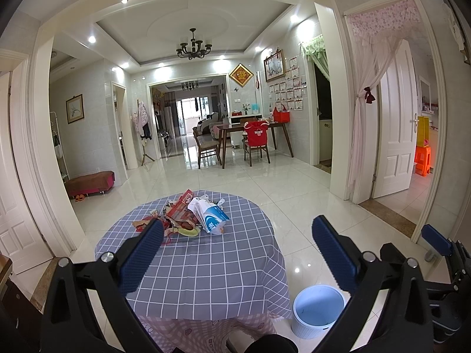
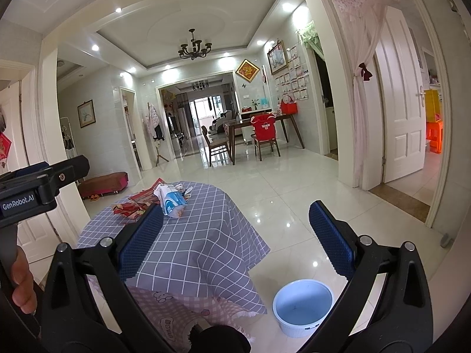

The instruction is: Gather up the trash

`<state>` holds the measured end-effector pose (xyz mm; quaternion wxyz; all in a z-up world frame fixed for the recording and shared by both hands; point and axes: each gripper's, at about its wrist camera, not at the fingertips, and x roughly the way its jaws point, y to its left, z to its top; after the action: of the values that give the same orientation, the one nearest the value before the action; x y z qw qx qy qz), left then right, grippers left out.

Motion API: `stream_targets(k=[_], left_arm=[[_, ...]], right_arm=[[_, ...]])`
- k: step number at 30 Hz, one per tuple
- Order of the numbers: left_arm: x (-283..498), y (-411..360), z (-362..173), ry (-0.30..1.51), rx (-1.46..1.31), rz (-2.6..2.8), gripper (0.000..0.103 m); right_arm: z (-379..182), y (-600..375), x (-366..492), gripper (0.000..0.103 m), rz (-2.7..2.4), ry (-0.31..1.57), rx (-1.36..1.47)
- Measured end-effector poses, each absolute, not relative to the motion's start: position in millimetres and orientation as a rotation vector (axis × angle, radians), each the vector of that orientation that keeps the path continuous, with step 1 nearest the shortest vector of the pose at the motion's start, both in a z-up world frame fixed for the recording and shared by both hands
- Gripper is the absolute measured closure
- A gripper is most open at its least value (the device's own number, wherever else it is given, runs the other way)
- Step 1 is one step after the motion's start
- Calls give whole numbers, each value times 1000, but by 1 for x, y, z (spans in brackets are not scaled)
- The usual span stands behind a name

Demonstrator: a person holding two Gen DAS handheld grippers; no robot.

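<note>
A pile of trash (image 1: 188, 216) lies on the far part of a round table with a blue checked cloth (image 1: 206, 267): red torn wrappers, a white and blue plastic packet (image 1: 210, 216) and paper scraps. The same trash pile (image 2: 156, 200) shows in the right wrist view, far left on the table (image 2: 191, 241). A pale blue bin (image 1: 318, 309) stands on the floor to the right of the table, also seen as the bin (image 2: 303, 306). My left gripper (image 1: 238, 241) is open, held back above the table's near side. My right gripper (image 2: 235, 226) is open too, with nothing between its fingers.
Glossy white floor tiles (image 1: 265, 182) stretch toward a wooden dining table with chairs (image 1: 250, 138) at the back. A low red bench (image 1: 91, 182) sits by the left wall. A white door with a pink curtain (image 1: 394, 123) stands open on the right. A hand (image 2: 22, 282) holds the left gripper's handle.
</note>
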<state>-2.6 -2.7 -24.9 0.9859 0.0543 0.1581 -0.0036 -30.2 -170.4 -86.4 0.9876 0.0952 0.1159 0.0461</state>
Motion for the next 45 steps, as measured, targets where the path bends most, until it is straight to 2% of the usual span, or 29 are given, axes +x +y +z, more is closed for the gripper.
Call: stream_targets(k=[25, 31, 45], left_arm=[[1, -2, -28, 324, 113, -10, 4], [17, 5, -38, 350, 126, -14, 4], [94, 57, -56, 511, 58, 28, 4]], right_arm=[[-91, -167, -19, 6, 98, 270, 206], [-95, -157, -16, 6, 106, 215, 160], [-109, -127, 63, 6, 104, 403, 153]])
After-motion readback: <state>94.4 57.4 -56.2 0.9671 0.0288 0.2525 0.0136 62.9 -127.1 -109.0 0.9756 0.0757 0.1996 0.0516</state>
